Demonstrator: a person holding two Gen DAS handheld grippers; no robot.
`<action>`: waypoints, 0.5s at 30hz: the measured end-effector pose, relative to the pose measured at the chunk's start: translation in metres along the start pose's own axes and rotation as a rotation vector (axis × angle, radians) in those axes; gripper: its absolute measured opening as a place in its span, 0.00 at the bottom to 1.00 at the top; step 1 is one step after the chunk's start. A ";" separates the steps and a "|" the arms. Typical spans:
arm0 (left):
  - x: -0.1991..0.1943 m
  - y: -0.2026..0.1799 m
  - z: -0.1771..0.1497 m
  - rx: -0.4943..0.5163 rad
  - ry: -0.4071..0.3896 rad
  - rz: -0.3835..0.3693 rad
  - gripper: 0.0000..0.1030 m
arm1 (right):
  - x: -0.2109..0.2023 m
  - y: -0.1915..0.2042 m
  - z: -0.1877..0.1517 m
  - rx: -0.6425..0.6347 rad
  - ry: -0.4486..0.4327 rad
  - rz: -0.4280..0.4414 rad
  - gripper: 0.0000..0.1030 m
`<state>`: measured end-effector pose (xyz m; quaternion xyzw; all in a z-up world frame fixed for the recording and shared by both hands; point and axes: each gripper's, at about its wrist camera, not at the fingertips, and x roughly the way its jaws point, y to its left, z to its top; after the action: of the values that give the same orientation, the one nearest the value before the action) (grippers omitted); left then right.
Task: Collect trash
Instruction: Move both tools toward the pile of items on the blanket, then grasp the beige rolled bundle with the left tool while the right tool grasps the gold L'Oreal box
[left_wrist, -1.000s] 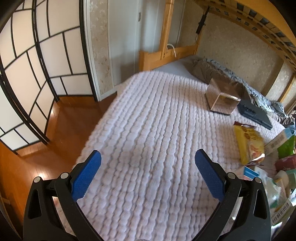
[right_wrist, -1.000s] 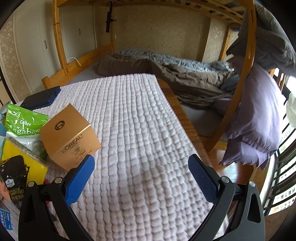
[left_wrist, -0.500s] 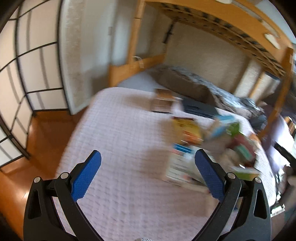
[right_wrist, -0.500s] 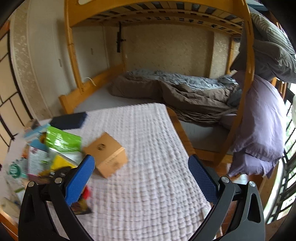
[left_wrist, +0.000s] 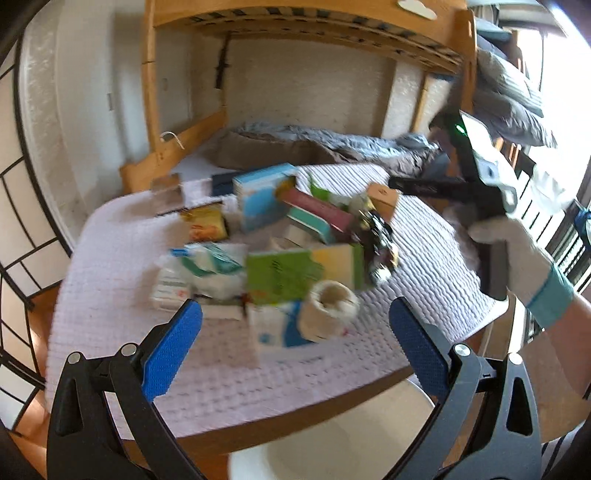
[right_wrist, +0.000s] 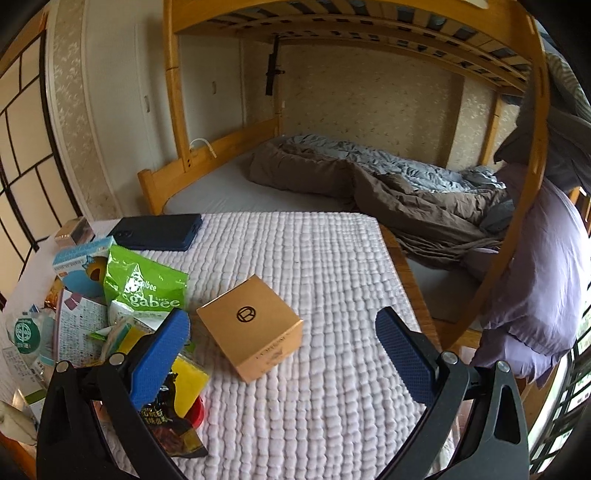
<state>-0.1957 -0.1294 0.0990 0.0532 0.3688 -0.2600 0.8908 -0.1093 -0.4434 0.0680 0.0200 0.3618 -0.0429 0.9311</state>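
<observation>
Both grippers, left (left_wrist: 295, 332) and right (right_wrist: 282, 341), gape empty; tan box (right_wrist: 251, 326) at twelve o'clock may skid on quilt (right_wrist: 332, 387).

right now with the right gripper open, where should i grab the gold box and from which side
Take the gold box across its two upright side faces, coming down from above. It lies apart from the trash pile on the white cover, and looks narrower than the open right gripper, so the jaws should probably straddle it.
</observation>
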 end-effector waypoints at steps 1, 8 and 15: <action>0.002 -0.003 -0.001 0.002 0.005 -0.007 0.98 | 0.005 0.001 0.000 -0.005 0.009 0.006 0.96; 0.027 -0.009 -0.007 -0.017 0.076 -0.019 0.68 | 0.032 0.006 -0.001 -0.013 0.052 0.021 0.96; 0.035 -0.009 -0.011 -0.027 0.099 -0.029 0.39 | 0.053 0.005 0.000 0.000 0.091 0.052 0.96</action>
<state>-0.1858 -0.1487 0.0677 0.0488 0.4168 -0.2648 0.8682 -0.0697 -0.4422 0.0326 0.0312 0.4030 -0.0177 0.9145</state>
